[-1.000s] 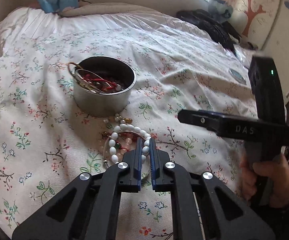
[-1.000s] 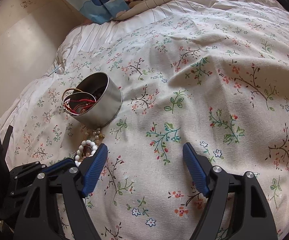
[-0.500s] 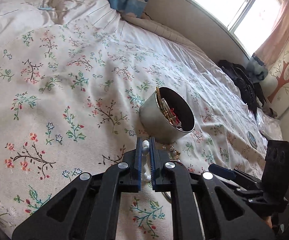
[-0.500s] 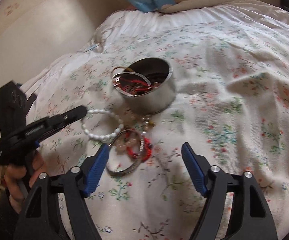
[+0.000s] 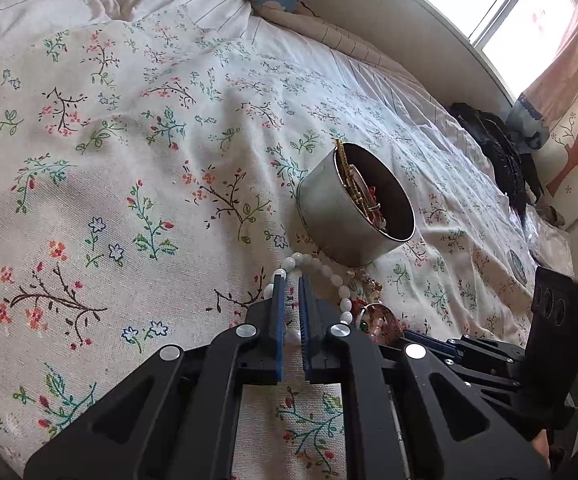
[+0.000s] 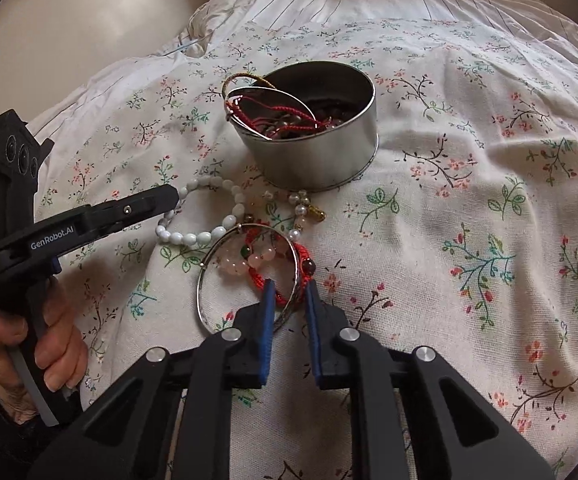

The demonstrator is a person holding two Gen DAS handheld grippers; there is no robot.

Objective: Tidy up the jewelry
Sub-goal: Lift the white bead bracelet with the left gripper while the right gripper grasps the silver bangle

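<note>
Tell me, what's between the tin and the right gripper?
In the right wrist view, loose bracelets: white beads, pink beads, a red cord and a silver bangle, between tin and right gripper.

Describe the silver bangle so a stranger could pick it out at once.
On the floral bedspread, find the round metal tin. In front of it lies a jewelry pile; the silver bangle is its one plain thin metal hoop, unbeaded, ringing pink beads.

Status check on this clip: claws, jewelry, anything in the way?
Left claw shut on white bead bracelet. Right claw closing around red cord bracelet and silver bangle. Tin unobstructed.
</note>
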